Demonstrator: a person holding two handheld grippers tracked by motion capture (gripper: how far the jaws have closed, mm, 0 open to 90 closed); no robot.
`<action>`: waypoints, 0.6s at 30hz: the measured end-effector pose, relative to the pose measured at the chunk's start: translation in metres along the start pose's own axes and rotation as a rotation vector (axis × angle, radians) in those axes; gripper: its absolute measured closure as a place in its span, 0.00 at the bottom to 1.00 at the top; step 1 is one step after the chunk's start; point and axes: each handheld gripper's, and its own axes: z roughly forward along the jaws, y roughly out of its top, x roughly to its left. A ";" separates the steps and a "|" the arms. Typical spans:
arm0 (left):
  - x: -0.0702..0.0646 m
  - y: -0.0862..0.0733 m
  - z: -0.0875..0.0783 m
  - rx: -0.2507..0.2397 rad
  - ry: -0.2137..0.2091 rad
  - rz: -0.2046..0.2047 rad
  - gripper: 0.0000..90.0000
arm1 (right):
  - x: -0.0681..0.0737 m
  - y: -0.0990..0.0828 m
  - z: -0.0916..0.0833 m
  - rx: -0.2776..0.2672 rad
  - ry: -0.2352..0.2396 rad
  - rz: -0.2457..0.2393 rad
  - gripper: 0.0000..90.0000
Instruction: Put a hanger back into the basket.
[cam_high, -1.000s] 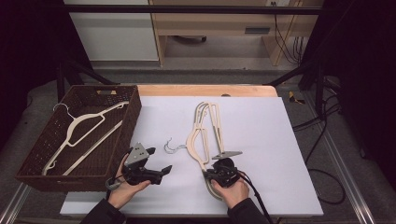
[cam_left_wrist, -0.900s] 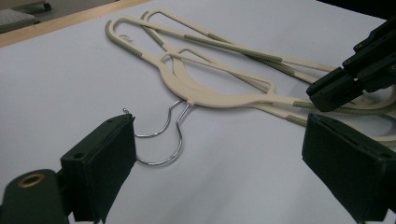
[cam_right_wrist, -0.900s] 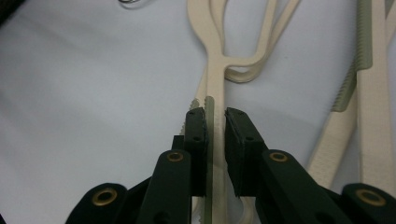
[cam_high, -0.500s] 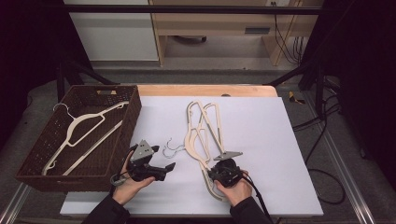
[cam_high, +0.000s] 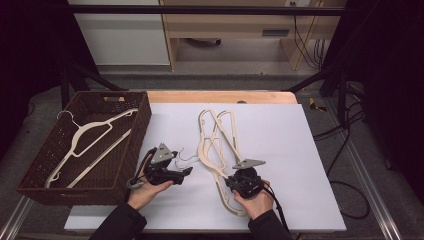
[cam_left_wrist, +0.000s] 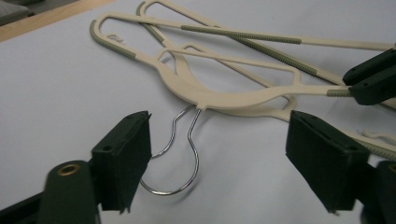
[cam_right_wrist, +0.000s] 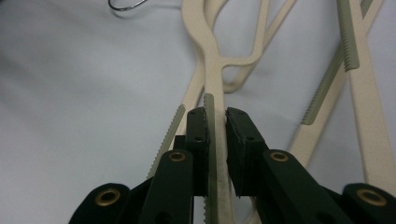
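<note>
**On the white surface, a hanger held at one arm while the other gripper closes in on its hook**

On the white surface (cam_high: 300, 150) lie several cream plastic hangers (cam_high: 216, 137), overlapping, just right of a brown wicker basket (cam_high: 137, 135) that already holds one hanger (cam_high: 87, 142). The work in hand looks like lifting the top hanger (cam_left_wrist: 219, 98) with both grippers to carry it to the basket.

To do this step well, I judge the left gripper (cam_high: 184, 171) should settle so that the metal hook (cam_left_wrist: 180, 154) sits squarely between its pads before closing, catching the wire near its neck, where it meets the plastic, rather than at the springy open end. The right hold should stay firm until the hook is secured, so the hanger does not swing or drag its neighbours along; a slight lift to separate it from the tangled hangers beneath would help.

The right gripper (cam_right_wrist: 215, 121) is almost fully closed, its pads pressed on either side of a thin hanger arm (cam_right_wrist: 212, 93) at the ribbed grey-green strip. The left gripper's jaws stand wide apart and have just been closing; the hook lies on the surface between them, close to one pad, with nothing gripped yet.
</note>
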 end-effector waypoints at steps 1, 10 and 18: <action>0.001 0.001 0.004 0.008 -0.005 0.002 0.26 | 0.000 0.000 0.000 0.000 0.000 0.000 0.89; 0.009 0.008 0.040 0.091 0.011 0.034 0.54 | -0.004 0.004 -0.016 -0.039 0.017 0.001 0.89; 0.013 0.013 0.057 0.124 -0.033 0.071 0.73 | -0.005 0.004 -0.020 -0.053 0.036 -0.008 0.89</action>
